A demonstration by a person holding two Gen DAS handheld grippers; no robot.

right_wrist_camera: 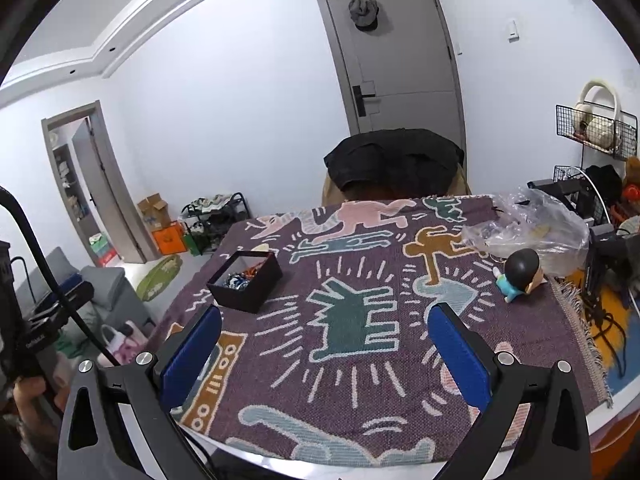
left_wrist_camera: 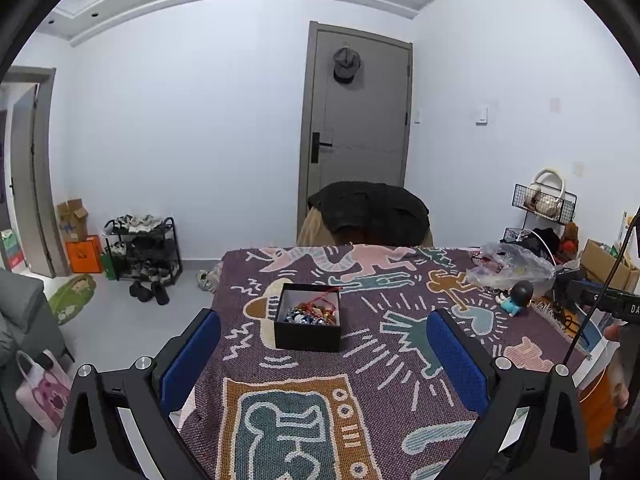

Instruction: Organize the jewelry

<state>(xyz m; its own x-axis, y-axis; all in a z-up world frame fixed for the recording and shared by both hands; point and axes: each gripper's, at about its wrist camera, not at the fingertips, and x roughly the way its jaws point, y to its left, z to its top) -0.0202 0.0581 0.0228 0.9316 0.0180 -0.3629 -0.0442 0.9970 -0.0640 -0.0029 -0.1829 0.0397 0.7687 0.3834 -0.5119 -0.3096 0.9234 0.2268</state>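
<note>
Left wrist view: the left gripper [left_wrist_camera: 324, 354] hovers with fingers spread, empty; the black jewelry box [left_wrist_camera: 308, 322] sits open on the patterned cloth [left_wrist_camera: 360, 380], between counter centre and left edge. The right gripper [right_wrist_camera: 325, 346] is likewise released, nearer the toy figurine [right_wrist_camera: 520, 276].

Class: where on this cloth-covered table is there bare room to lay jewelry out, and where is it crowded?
Free: the cloth between the black box and the figurine, down to the near edge. Crowded: the far right corner, with the plastic bag and figurine.
</note>
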